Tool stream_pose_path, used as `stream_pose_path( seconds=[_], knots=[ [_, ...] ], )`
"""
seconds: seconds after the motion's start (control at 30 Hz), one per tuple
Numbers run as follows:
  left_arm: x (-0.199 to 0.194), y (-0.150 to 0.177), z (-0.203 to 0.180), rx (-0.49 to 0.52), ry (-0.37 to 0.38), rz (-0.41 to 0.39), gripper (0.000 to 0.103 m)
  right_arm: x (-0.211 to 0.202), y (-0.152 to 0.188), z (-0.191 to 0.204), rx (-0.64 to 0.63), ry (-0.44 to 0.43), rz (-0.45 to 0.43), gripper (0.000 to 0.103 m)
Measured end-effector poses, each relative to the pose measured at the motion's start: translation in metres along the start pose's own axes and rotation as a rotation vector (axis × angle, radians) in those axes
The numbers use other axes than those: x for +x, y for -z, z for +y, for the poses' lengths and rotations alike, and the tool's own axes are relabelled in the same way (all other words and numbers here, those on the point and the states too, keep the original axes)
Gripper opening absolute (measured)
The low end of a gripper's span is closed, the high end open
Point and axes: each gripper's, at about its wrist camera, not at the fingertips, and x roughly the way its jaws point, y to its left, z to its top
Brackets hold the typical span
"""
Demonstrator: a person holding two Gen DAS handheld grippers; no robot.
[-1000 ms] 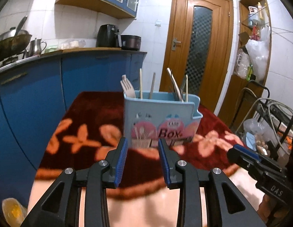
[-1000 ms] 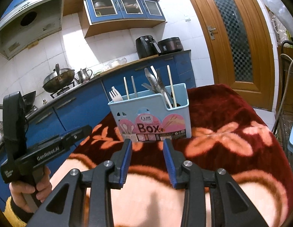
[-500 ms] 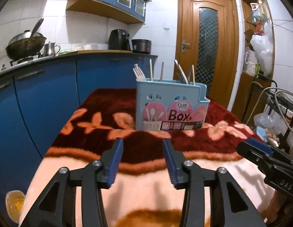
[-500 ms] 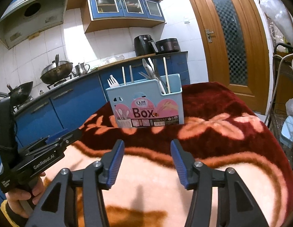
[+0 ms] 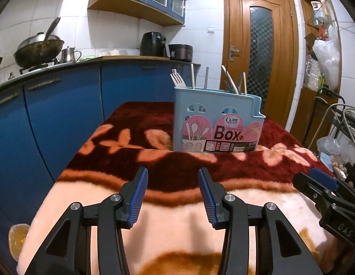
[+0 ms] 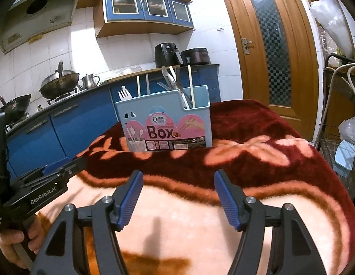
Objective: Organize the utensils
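The left gripper (image 5: 170, 178) is hovering low over the blanket (image 5: 177, 217), its blue-padded jaws standing partly apart with nothing between them; they have just been opening. The right gripper (image 6: 177, 181) is hanging over the same blanket, its jaws spread wider, also empty, and they too have just been opening.

Ahead of both grippers, well beyond their fingertips, the utensil box (image 5: 214, 126) is standing upright on the dark red part of the blanket. From the left gripper it is sitting ahead and slightly to the right; from the right gripper it is sitting ahead and a little to the left. A white fork (image 5: 177, 81) is poking up at the box's left end, a pair of chopsticks (image 5: 192, 75) is standing just beside it, and further right some metal utensils (image 6: 171, 78) are leaning together with another chopstick, though which compartment each is sitting in is hard to tell.

Off to the right gripper's left, a hand (image 6: 15, 243) is gripping the left gripper's handle. Beyond the box, blue cabinets (image 5: 62, 114) are running along the wall, with a wok (image 5: 38, 48) sitting on the counter above them.
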Motion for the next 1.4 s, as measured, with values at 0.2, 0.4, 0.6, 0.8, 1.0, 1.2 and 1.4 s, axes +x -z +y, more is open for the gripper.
stream_pose_path(
  seconds=[0.2,0.4,0.6,0.8,1.0,1.2,1.4],
  knots=[
    [0.0027,0.0006,-0.0013,0.004,-0.016,0.014,0.047,-0.0005,0.0011,0.0015,-0.006,0.007,-0.009,0.068],
    [0.0011,0.0012,-0.0043,0.017,-0.030,0.004,0.047,-0.0007,0.0009,0.0015,-0.003,0.004,-0.008,0.068],
    [0.0008,0.0012,-0.0037,0.013,-0.031,0.003,0.047,-0.0005,0.0009,0.0012,-0.004,0.005,-0.009,0.068],
    [0.0007,0.0013,-0.0038,0.016,-0.035,0.000,0.047,-0.0005,0.0010,0.0014,-0.004,0.005,-0.008,0.068],
    [0.0004,0.0008,-0.0036,0.013,-0.034,0.001,0.047,-0.0003,0.0010,0.0014,-0.004,0.005,-0.008,0.068],
    [-0.0019,0.0000,-0.0045,0.018,-0.038,-0.006,0.047,-0.0004,0.0011,0.0013,-0.004,0.005,-0.008,0.068],
    [-0.0026,-0.0004,-0.0055,0.019,-0.040,-0.008,0.047,-0.0004,0.0011,0.0014,-0.003,0.005,-0.008,0.068]
  ],
)
